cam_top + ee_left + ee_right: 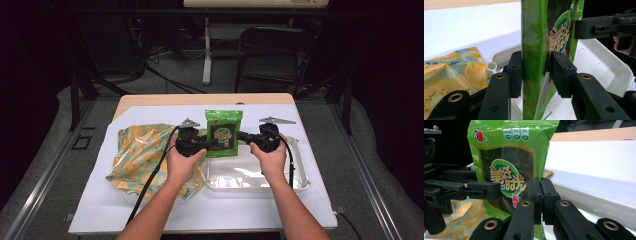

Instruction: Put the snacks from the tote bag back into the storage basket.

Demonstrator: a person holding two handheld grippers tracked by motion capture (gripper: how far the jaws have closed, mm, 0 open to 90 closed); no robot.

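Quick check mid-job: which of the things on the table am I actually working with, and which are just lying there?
In the job:
- green snack packet, held upright between both grippers
- right gripper, shut on the packet's edge
- left gripper, fingers around the packet, left one touching, right one just off it
- white tray beneath the packet

Lying about:
- lemon-print bag
- white table cover

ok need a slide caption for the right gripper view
Right gripper clamps one edge of the upright green snack packet; the left gripper reaches in opposite.

Black left gripper (212, 143), brass-ringed screw holes, grey three-cornered plate, trailing black cable, bare forearms
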